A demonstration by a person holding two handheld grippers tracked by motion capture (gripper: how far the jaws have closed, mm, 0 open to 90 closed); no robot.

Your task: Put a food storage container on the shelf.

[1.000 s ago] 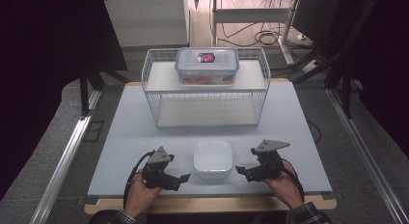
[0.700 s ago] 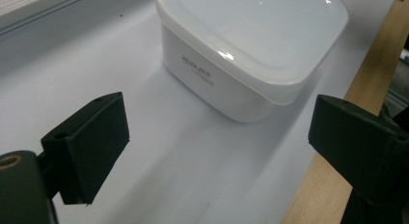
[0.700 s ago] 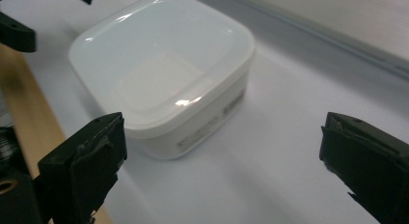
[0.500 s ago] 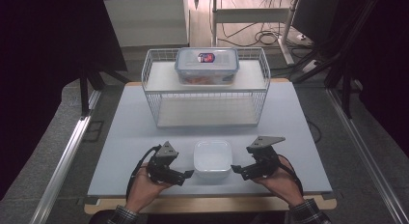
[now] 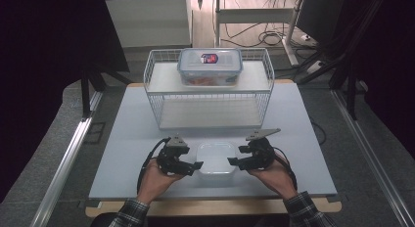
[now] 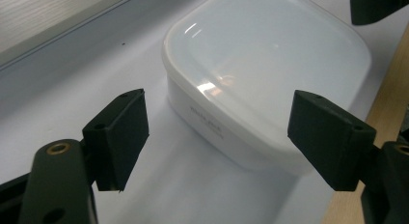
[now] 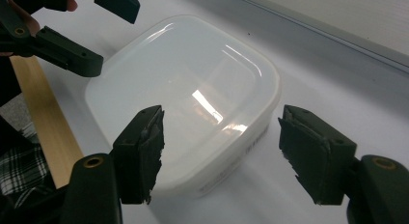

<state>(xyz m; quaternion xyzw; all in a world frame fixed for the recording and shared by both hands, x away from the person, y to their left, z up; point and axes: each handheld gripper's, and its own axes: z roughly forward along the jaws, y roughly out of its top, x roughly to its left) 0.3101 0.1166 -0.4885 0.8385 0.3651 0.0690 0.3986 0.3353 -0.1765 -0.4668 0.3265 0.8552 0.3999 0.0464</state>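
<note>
1. the pale grey rectangular surface (image 5: 132, 139) lies bare between the white wire two-tier rack (image 5: 156, 97) and its near wooden edge.
2. on the rack's top shelf rests a clear plastic lidded box (image 5: 210, 66).
3. the white rounded-square plastic container (image 5: 215, 158) sits near the surface's front edge, well apart from the rack.
4. the left claw (image 5: 195, 166) and right claw (image 5: 231, 162) flank it, jaws spread yet just closing, touching nothing.

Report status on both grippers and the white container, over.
Left gripper and right gripper open, jaws just been closing, flanking white container, not yet gripping. Container lidded, flat on table. Wire rack stands behind, nothing between.
</note>
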